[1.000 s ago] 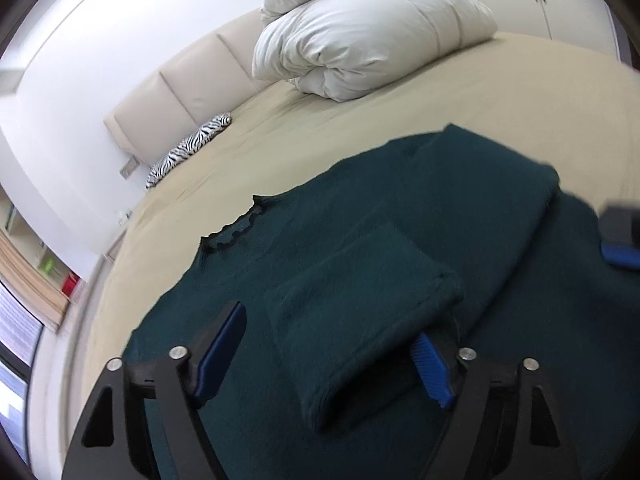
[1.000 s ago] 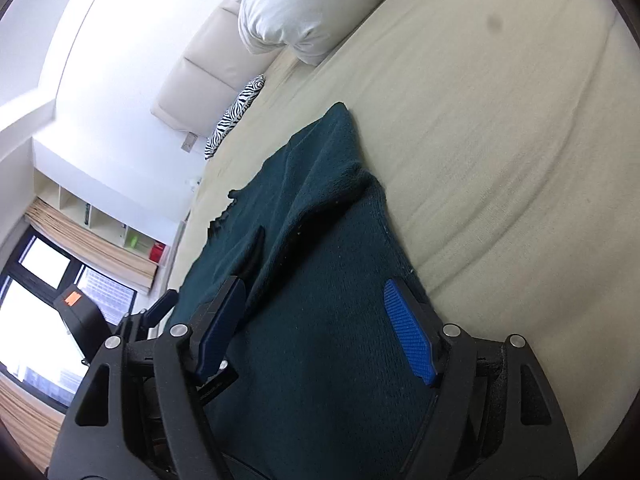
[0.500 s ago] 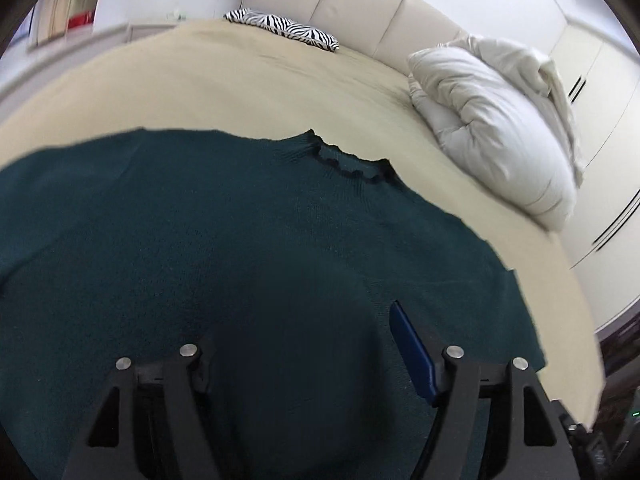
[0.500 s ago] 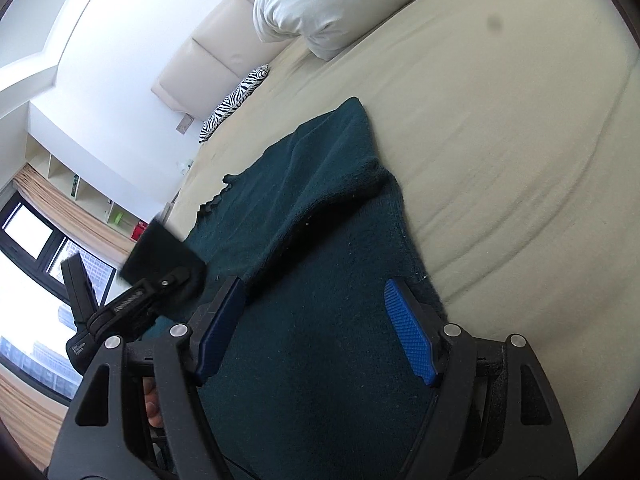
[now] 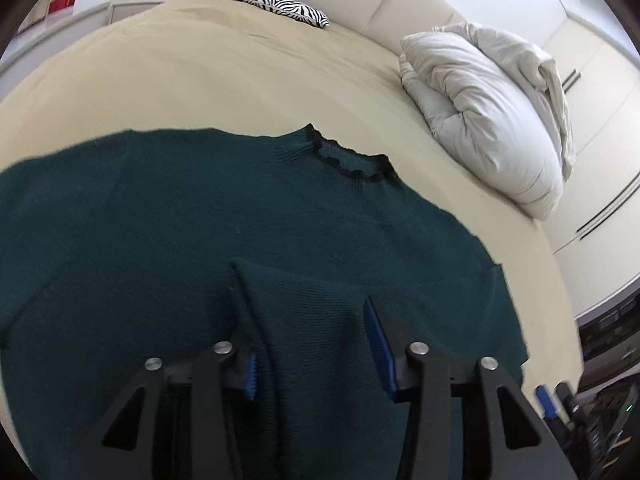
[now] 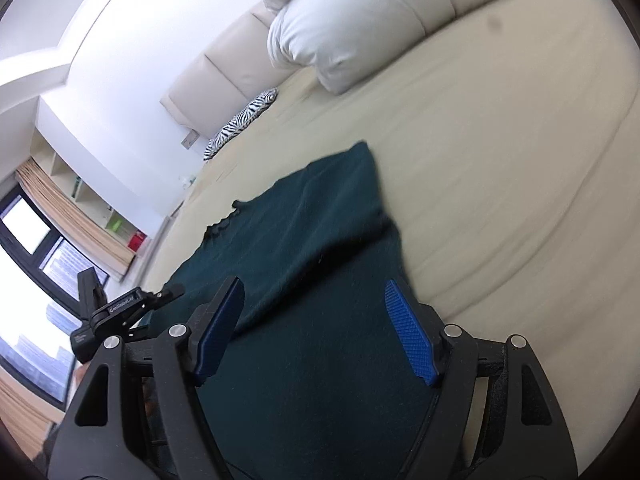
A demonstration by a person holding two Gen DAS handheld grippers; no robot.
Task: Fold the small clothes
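A dark green knit sweater (image 5: 168,240) with a frilled black collar (image 5: 348,164) lies flat on the beige bed (image 5: 200,80). One sleeve is folded across its body. My left gripper (image 5: 316,344) hovers over that folded sleeve (image 5: 316,312), jaws open with the cloth lying between them, not pinched. My right gripper (image 6: 316,328) is open and empty above the sweater's right side (image 6: 320,240), near its edge. The left gripper's body (image 6: 120,312) shows at the left of the right wrist view.
A white duvet bundle (image 5: 492,120) sits at the head of the bed, also in the right wrist view (image 6: 380,20). A zebra-print cushion (image 5: 272,4) lies by the padded headboard (image 5: 360,4). A window and shelves (image 6: 60,220) stand to the left.
My left gripper swung round from the sweater's side to face the collar and now sits over the folded sleeve. My right gripper lifted slightly, staying open.
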